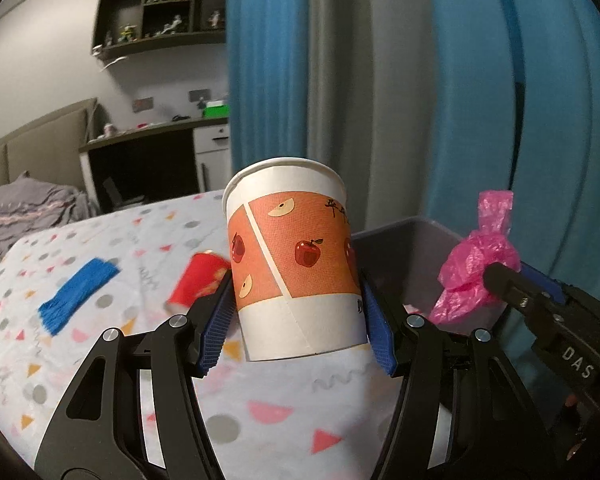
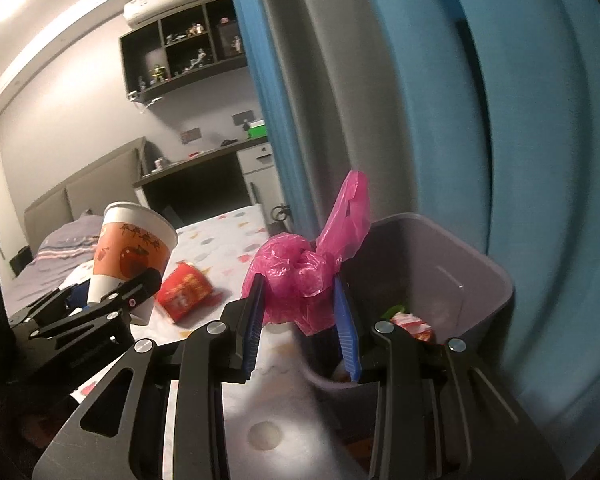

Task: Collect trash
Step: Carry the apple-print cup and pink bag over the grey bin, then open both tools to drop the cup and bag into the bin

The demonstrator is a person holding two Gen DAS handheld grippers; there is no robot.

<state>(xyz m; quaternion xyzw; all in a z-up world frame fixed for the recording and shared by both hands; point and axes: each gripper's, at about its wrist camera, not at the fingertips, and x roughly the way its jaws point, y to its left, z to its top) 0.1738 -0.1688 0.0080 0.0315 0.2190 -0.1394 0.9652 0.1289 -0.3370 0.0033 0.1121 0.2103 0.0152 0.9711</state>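
Now the left gripper (image 1: 298, 312) clamps a cup (image 1: 292, 256) (apple print) upright above the bed (image 1: 100, 360), jaws about half apart. At its three o'clock the right gripper (image 2: 300, 316), narrower, pinches a pink bag (image 2: 300, 280) at the bin (image 2: 480, 264) rim; a red packet (image 2: 184, 290) lies on the bed.

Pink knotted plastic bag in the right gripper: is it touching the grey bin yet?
Cannot tell. In the right wrist view the pink knotted plastic bag, clamped in the right gripper, overlaps the grey plastic bin rim, showing neither gap nor contact.
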